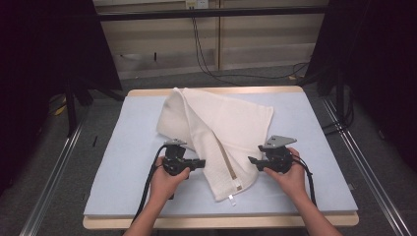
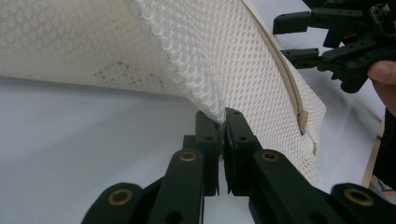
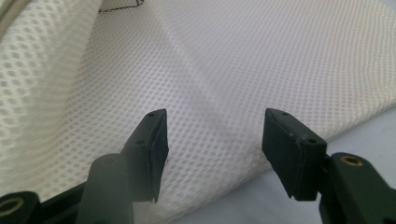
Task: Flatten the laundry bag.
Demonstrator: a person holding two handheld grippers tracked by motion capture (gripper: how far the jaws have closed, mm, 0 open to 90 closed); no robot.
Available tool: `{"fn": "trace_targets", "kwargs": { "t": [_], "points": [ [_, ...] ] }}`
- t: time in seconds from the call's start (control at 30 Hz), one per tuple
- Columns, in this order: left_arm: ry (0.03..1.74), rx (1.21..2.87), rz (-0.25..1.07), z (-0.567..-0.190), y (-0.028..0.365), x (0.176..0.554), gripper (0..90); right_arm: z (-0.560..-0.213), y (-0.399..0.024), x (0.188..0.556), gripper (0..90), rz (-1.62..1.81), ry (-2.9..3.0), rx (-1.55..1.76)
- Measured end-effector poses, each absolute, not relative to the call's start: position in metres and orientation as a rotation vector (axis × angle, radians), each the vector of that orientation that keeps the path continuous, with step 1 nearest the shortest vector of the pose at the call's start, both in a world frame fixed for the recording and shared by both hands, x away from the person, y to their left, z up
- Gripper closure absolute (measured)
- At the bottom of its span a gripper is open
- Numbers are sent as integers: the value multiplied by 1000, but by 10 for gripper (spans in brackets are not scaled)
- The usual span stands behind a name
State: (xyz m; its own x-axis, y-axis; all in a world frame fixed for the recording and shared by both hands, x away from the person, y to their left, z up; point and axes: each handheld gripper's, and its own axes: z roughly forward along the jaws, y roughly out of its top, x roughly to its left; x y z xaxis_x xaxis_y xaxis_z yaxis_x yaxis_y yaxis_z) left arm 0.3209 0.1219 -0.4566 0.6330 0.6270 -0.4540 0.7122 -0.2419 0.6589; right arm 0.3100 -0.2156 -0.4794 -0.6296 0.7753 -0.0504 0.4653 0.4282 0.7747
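The white mesh laundry bag (image 1: 216, 135) is lying in the middle of the worktop (image 1: 123, 162), partly folded over itself, its long axis running from the far left corner down toward the near edge, where the zip strip (image 1: 227, 162) is ending in a small pull tab; the bag is sitting between the two hands, so each hand-held gripper is facing inward toward it. The left hand-held gripper (image 1: 199, 163) is touching the bag's left edge; in the left gripper view its jaws are pressed together on a pinch of the mesh fold (image 2: 212, 109), which is rising from them in a lifted ridge. The right hand-held gripper (image 1: 252, 161) is waiting just beside the bag's right edge, jaws standing wide with nothing between them; in the right gripper view the mesh (image 3: 224, 79) is spreading flat just beyond the tips, the pale blue worktop showing at the lower right. Both forearms are coming in from the near edge, hands level and roughly mirrored; the right one looks best placed to close on the free edge next, judging by its pose.
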Motion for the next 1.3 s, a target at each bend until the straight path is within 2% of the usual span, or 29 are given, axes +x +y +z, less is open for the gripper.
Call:
{"fn": "trace_targets", "kwargs": {
  "t": [0.17, 0.27, 0.5, 0.7, 1.3],
  "points": [
    [1073, 1946, -115, -456, 131, 318, 859, -481, -211, 321, 450, 1052, 2284, 1057],
    [1089, 1941, -109, -457, 136, 317, 859, -483, -209, 326, 534, 1061, 2283, 1072],
    [1113, 1924, -111, -456, 145, 315, 859, -489, -199, 334, 592, 1076, 2342, 1063],
    [1121, 1923, -108, -456, 149, 313, 859, -487, -194, 335, 888, 1083, 2401, 1066],
    [1155, 1903, -53, -455, 162, 308, 861, -485, -195, 338, 900, 1024, 2309, 1093]
  ]
}}
